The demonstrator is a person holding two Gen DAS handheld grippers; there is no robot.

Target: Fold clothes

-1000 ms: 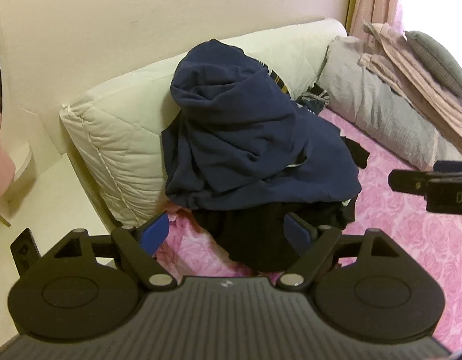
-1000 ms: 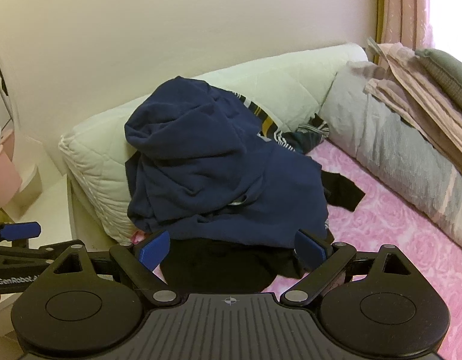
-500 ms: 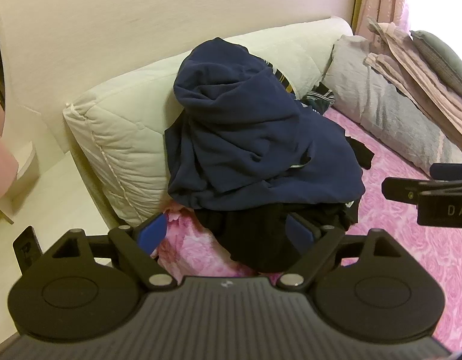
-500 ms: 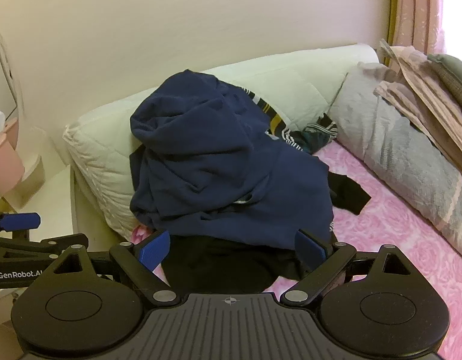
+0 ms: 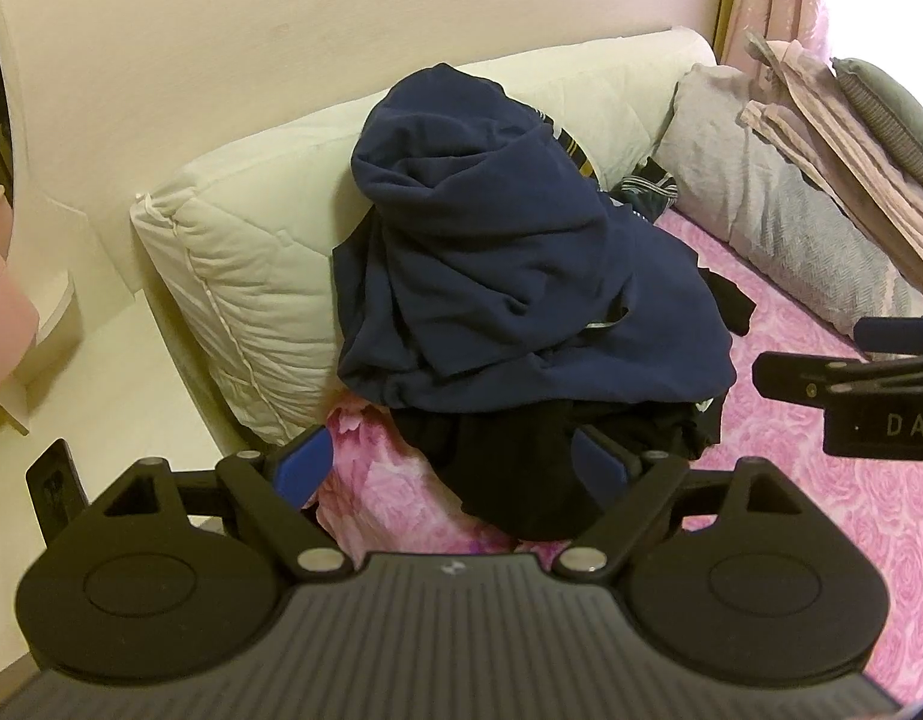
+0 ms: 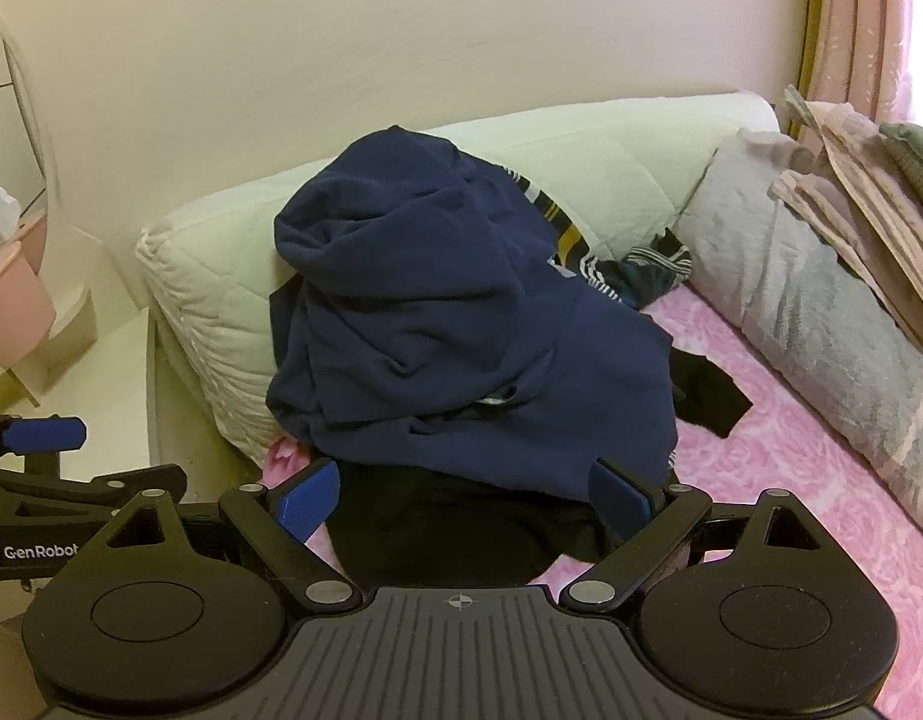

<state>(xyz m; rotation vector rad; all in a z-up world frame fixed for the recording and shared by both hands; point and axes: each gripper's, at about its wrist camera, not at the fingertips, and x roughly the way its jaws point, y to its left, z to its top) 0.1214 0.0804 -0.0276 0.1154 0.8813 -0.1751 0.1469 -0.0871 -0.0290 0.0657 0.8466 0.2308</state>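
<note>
Navy sweatshirt (image 5: 521, 276) heaped over a black garment (image 5: 515, 468) on the pink rose-print bed (image 5: 833, 498) against the cream quilted pillow (image 5: 245, 276), your left gripper (image 5: 452, 468) jaws apart and empty, "GenRobot" on its side, your right gripper (image 6: 461, 504) jaws apart too, "DAS" readable.

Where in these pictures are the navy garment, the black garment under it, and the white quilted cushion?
navy garment (image 5: 509, 276): left wrist view, on its crumpled middle.
black garment (image 6: 437, 534): right wrist view, on its front edge.
white quilted cushion (image 5: 245, 276): left wrist view, on its left face.
</note>
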